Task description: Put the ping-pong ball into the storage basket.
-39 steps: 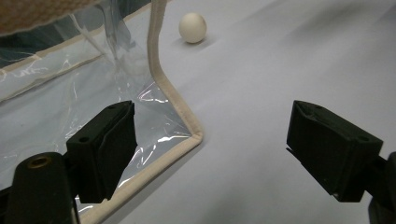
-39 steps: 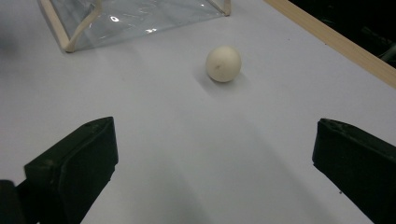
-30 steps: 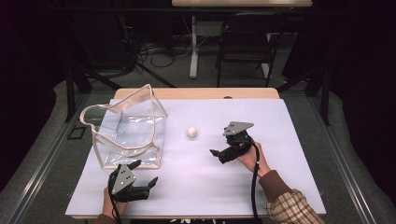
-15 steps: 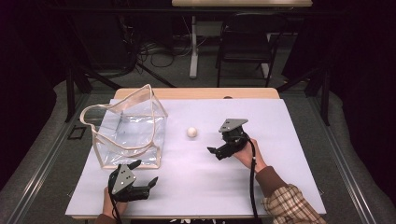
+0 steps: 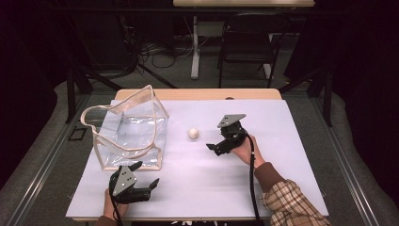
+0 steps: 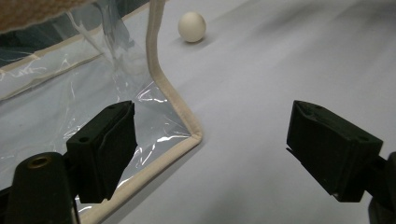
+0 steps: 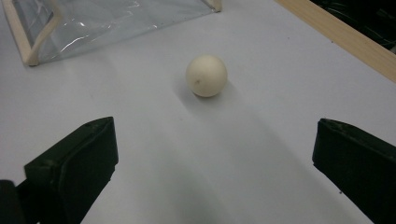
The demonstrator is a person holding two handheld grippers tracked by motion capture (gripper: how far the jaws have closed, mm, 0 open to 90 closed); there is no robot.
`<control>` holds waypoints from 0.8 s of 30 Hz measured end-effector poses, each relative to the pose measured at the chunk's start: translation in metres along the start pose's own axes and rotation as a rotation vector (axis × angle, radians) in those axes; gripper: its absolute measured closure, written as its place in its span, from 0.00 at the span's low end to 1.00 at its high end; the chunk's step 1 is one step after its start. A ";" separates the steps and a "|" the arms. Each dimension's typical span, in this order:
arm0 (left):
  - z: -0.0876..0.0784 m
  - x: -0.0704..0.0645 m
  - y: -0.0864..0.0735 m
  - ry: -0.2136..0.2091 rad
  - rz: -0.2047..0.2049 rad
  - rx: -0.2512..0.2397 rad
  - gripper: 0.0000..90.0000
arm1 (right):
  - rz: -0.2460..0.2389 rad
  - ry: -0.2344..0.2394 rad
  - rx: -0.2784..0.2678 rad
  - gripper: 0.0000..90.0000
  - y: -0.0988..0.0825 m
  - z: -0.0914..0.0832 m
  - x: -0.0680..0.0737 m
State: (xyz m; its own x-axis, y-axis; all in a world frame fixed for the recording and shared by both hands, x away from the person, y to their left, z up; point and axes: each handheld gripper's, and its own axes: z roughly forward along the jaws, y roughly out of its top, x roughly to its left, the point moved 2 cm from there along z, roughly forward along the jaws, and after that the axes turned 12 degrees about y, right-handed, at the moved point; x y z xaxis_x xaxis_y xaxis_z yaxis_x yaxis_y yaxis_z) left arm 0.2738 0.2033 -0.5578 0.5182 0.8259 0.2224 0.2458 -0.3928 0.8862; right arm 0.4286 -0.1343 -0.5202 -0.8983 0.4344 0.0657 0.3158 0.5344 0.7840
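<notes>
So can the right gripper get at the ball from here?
Probably yes: the right gripper is open and faces the ball, with only bare table between them.

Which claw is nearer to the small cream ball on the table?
The right claw: it hovers open just beside the ball. The left claw sits open at the table's near edge, by the clear bag.

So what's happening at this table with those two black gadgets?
A person sits at a table covered in white, holding a two-jaw tool in each hand. The right tool is open and aimed at a small cream ball, which lies on the table apart from its jaws. The left tool is also open and sits near the front corner of a clear plastic bag with beige trim. The bag stands open to the left of the ball. Neither tool holds anything.
</notes>
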 end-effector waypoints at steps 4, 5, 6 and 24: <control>0.000 0.000 0.000 -0.001 0.000 -0.001 0.18 | -0.002 -0.003 0.004 0.00 0.003 0.003 -0.004; 0.000 0.000 0.000 -0.001 0.000 -0.001 0.18 | -0.007 -0.002 0.011 0.00 0.004 0.004 -0.005; 0.000 0.000 0.000 -0.001 0.001 -0.001 0.18 | -0.007 -0.002 0.011 0.00 0.004 0.004 -0.005; 0.000 0.001 0.000 0.000 0.006 -0.001 0.18 | 0.001 0.013 0.030 0.00 0.015 0.019 -0.013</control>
State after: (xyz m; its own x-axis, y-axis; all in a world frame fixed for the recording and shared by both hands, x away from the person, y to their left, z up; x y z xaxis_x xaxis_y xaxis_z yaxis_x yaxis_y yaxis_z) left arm 0.2738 0.2040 -0.5574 0.5192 0.8237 0.2279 0.2415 -0.3971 0.8854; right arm 0.4504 -0.1180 -0.5215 -0.9017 0.4258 0.0748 0.3260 0.5558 0.7648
